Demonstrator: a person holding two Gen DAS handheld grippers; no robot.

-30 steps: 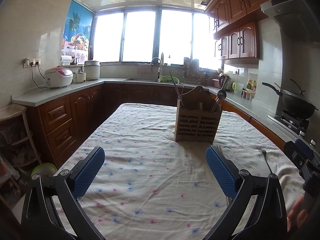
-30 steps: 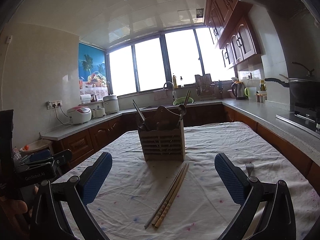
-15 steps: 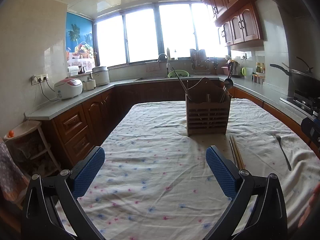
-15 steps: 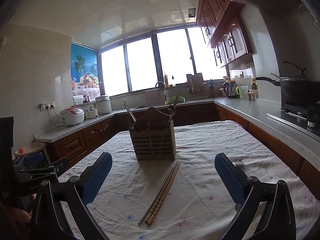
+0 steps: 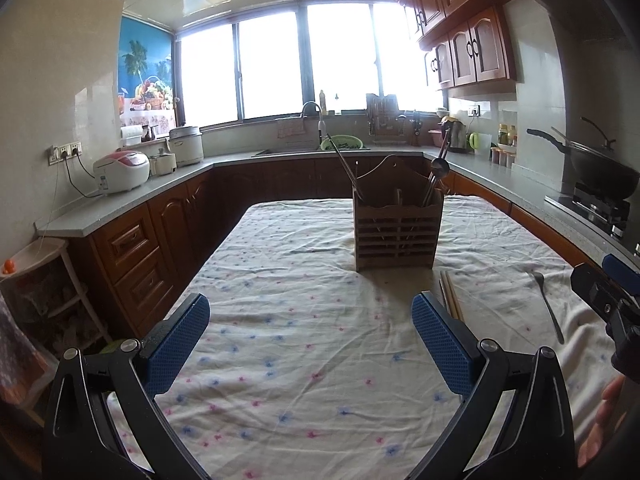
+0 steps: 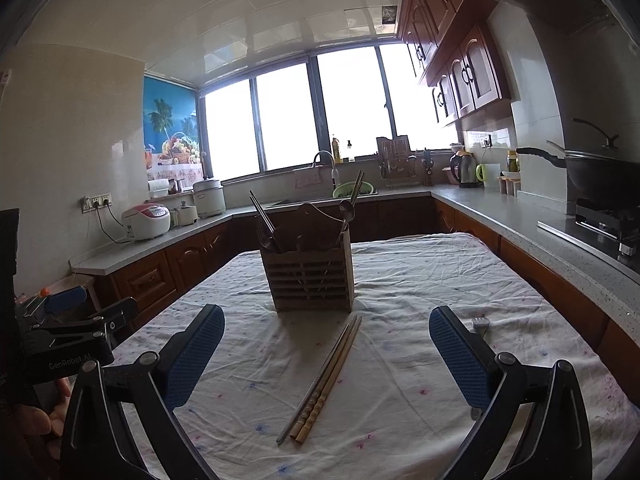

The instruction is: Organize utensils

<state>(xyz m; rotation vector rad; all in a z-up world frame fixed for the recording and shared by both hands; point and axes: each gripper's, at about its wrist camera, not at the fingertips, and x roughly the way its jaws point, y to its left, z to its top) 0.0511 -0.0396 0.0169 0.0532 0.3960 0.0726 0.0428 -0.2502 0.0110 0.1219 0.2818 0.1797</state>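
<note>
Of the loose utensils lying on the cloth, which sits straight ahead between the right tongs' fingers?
The wooden chopsticks, lying in front of the utensil holder. The fork lies off to the right, partly hidden behind the right finger.

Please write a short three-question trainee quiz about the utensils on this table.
1. True or false: the chopsticks lie on the cloth in front of the wooden holder.
2. Which loose utensil lies farther right?
A. fork
B. knife
3. Fill in: the right hand-held gripper is ____, holding nothing.

Key: 1 true; 2 A; 3 open.
</note>
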